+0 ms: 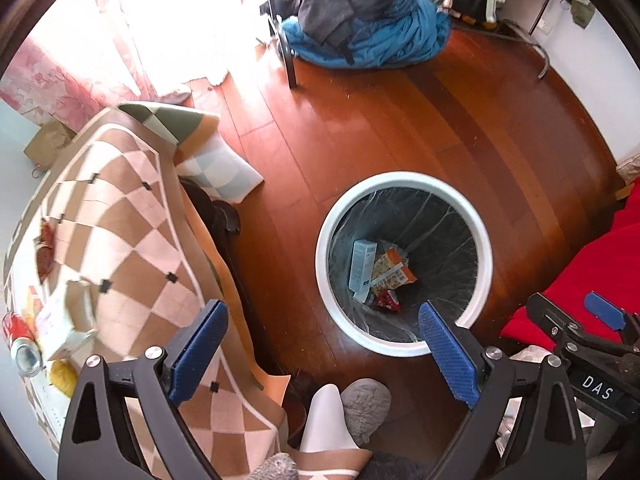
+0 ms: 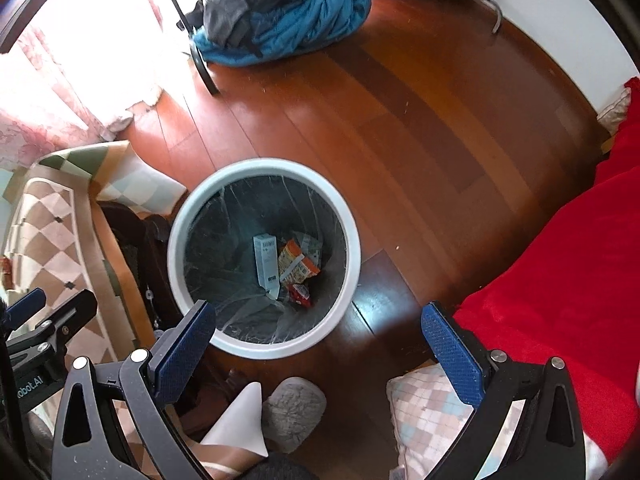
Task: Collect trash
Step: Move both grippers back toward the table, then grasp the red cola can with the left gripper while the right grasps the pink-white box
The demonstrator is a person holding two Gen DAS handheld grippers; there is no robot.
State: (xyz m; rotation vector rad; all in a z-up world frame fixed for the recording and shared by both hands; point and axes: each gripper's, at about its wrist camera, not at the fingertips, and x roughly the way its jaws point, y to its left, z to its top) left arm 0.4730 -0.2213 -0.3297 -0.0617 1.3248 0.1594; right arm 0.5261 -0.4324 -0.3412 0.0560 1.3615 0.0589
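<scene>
A white round trash bin [image 1: 404, 180] with a clear liner stands on the wood floor; it also shows in the right wrist view [image 2: 264, 166]. Inside lie a pale box [image 1: 362, 266], an orange wrapper [image 1: 394, 268] and a red wrapper [image 1: 388, 300]. My left gripper [image 1: 324, 344] is open and empty, above the bin's near-left rim. My right gripper [image 2: 320, 344] is open and empty, above the bin's near-right side. On the checkered cloth [image 1: 120, 220] at the left lie a white carton [image 1: 60, 328], a red can [image 1: 22, 344] and a yellow item [image 1: 62, 376].
A blue and dark pile of bedding [image 1: 360, 20] lies at the back by a black metal leg [image 1: 286, 52]. A red blanket [image 2: 560, 280] fills the right side. A grey slipper [image 2: 292, 412] and a leg in a white sock [image 2: 240, 420] are below the grippers.
</scene>
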